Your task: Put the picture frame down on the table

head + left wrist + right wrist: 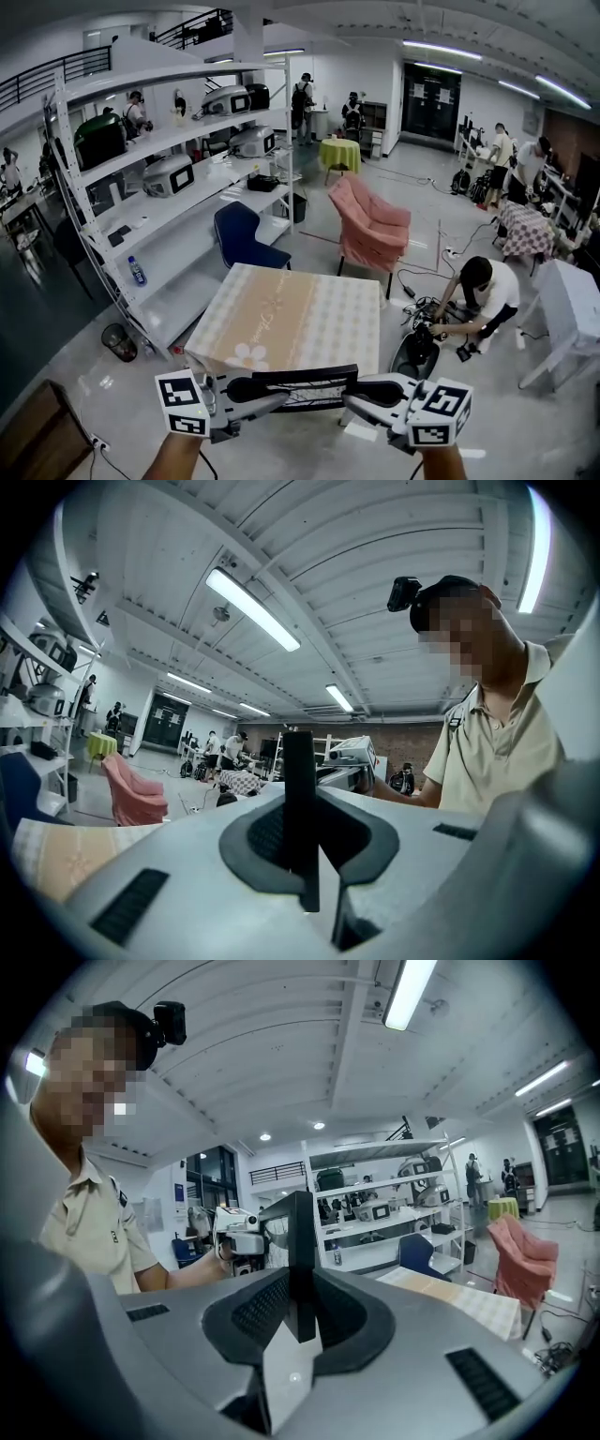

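The picture frame [302, 385] has a thin black rim and hangs level just above the near edge of the table [291, 314], which wears a beige patterned cloth. My left gripper [248, 390] is shut on the frame's left end, and my right gripper [370, 393] is shut on its right end. In the left gripper view the frame [300, 799] shows edge-on as a dark upright bar pinched between the pads of the left gripper [305, 860]. The right gripper view shows the same bar of the frame [300, 1255] clamped in the right gripper [298, 1326]. The picture face is mostly hidden.
White shelving [178, 178] with appliances runs along the left. A blue chair [239, 239] and a pink armchair [370, 225] stand beyond the table. A person [478, 300] crouches on the floor at right, beside a white table [567, 319]. A bin [119, 341] sits at left.
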Demonstrator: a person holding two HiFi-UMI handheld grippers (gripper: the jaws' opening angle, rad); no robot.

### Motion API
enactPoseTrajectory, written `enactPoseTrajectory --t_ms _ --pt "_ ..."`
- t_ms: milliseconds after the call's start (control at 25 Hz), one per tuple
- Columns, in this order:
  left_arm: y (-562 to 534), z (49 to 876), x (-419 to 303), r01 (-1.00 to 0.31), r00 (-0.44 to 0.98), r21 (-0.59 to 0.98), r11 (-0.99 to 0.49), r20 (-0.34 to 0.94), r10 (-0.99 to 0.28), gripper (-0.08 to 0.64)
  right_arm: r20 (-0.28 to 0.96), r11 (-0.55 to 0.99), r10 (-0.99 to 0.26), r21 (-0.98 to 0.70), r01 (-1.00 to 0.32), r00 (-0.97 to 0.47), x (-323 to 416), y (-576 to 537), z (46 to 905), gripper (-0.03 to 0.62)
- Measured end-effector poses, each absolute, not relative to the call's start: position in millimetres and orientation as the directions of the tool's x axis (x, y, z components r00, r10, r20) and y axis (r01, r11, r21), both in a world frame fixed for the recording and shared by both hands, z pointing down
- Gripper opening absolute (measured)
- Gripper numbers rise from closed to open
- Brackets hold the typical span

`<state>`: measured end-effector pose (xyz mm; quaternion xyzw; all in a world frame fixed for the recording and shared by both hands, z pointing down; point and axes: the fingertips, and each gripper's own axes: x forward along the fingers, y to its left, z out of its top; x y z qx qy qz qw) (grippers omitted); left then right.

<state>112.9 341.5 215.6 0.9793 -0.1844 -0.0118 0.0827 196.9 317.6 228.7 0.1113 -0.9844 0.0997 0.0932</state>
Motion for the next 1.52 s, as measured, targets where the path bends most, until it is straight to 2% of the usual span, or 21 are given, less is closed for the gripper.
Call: enactPoseTrajectory --t_ms 360,720,1520 --pt "313 220 38 -0.307 0.949 0.165 -0.937 -0.013 -0.314 0.035 0.214 0.940 -0.263 -0.164 -0.300 -0.941 123 294 232 0.072" --pt "259 237 3 -0.311 0.946 0.204 -0.928 -0.022 -0.322 0.035 0.243 0.932 -0.262 -0.186 -0.310 -0.934 88 240 247 0.071" --pt "95 245 32 -0.456 0.887 0.235 -0.858 0.043 -0.460 0.035 0.187 0.957 -0.125 -0.237 -0.168 -0.974 114 65 260 0.071"
